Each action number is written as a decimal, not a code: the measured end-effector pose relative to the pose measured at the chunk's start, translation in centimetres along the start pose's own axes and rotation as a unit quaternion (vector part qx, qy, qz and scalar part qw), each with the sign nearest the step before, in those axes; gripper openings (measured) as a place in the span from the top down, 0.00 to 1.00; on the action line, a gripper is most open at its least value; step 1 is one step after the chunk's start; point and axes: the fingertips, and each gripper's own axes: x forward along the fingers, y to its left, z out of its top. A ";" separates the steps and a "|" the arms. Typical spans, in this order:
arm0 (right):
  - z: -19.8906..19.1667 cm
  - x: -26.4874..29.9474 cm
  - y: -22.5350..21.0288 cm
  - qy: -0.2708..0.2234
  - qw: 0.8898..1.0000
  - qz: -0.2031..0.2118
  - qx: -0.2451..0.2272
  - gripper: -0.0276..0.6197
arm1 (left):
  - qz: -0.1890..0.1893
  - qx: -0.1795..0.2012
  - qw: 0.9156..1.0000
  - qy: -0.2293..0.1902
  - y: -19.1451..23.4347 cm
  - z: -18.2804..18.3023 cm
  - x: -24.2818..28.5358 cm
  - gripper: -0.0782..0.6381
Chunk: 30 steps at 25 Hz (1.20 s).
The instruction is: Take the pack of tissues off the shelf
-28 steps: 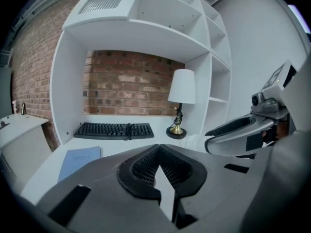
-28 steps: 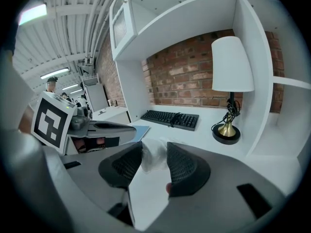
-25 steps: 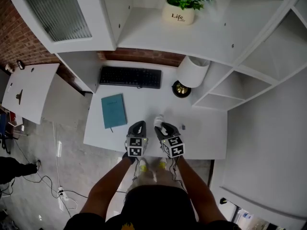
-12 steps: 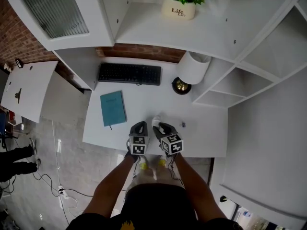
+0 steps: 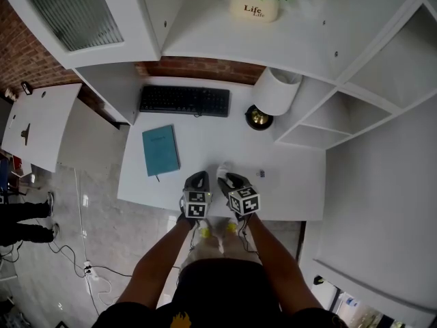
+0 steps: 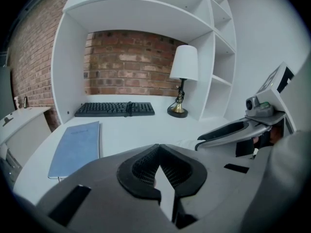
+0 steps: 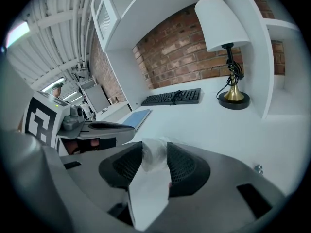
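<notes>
Holding item: pack of tissues (image 7: 153, 159), pinched between the pads of the right gripper (image 7: 154, 148), likely for carrying it clear of the shelf; it sits over the desk (image 5: 287, 176) near its front edge. Left gripper (image 6: 158, 149): jaws together, empty, just beside, apparently spare.

Our left gripper (image 5: 196, 180) and right gripper (image 5: 234, 182), side by side above the white desktop (image 5: 287, 176); a small white tissue pack (image 5: 222, 173) protrudes from the right jaws' tips; a teal rectangular notebook (image 5: 160, 150) lies left of the left jaws.
</notes>
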 end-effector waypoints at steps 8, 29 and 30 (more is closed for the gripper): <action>-2.0 -0.5 -0.1 0.009 0.999 0.014 0.036 0.71 | -0.001 -0.019 1.000 0.020 0.2 -1.5 0.0 0.87; -4.7 -0.4 -0.2 0.053 0.998 0.006 0.031 0.72 | -0.010 -0.011 0.999 0.049 0.3 -3.8 -0.7 0.87; -4.8 -0.4 -0.2 0.056 0.998 0.005 0.030 0.72 | -0.010 -0.011 0.999 0.049 0.4 -3.9 -0.7 0.87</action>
